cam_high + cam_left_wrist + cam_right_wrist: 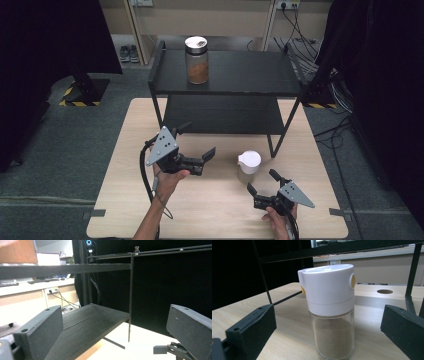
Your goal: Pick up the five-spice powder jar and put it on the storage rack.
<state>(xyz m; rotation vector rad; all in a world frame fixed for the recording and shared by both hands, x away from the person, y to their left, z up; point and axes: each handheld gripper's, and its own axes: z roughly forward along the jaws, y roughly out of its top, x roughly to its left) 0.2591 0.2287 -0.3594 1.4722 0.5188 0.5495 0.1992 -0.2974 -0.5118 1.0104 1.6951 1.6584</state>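
Observation:
A glass shaker (248, 167) with a white lid and brown powder stands on the wooden table (125, 190), just in front of the black shelf's right leg. My right gripper (262, 182) is open a little short of it, aimed at it. In the right gripper view the shaker (329, 315) stands upright, centred ahead of the gap between the wide-apart jaws of that gripper (328, 326). My left gripper (196, 140) hovers open and holds nothing, left of the shaker and near the shelf's front. The left gripper view has its jaws (115, 322) facing the lower shelf board (92, 322).
A black two-tier shelf (240, 85) stands on the far half of the table. A glass jar (196, 60) with brown contents and a metal lid sits on its top board, left of centre. Thin shelf legs (272, 145) come down near the shaker. Cables lie on the floor at the far right.

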